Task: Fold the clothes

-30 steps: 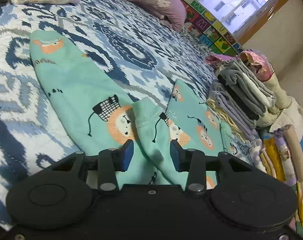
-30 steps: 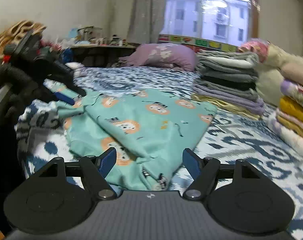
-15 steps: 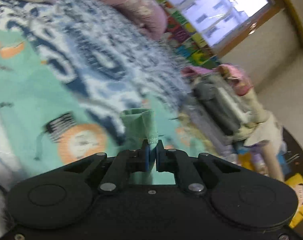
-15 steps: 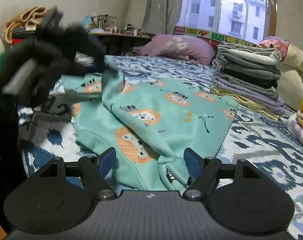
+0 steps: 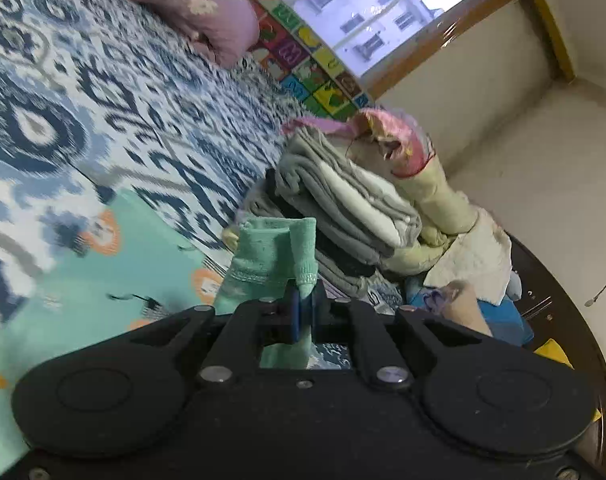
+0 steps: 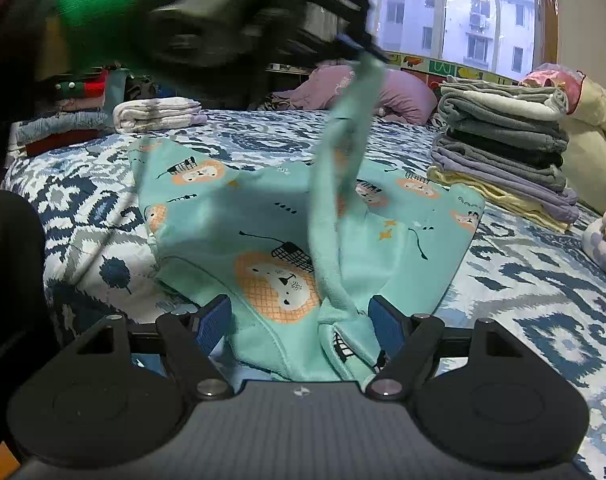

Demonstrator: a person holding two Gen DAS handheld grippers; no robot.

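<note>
Once slack, cuff (image 5: 277, 256) now claw-raised.

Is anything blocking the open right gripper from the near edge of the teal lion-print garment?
Nothing visible. The right gripper is open with the teal lion-print garment lying directly between its fingers. The raised sleeve, pinched in the left gripper, hangs above, not in the way.

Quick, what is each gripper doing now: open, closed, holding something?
Left gripper: closed on the sleeve cuff of the mint lion-print garment, lifted.
Right gripper: open, holding nothing, fingers either side of the garment's edge.
</note>
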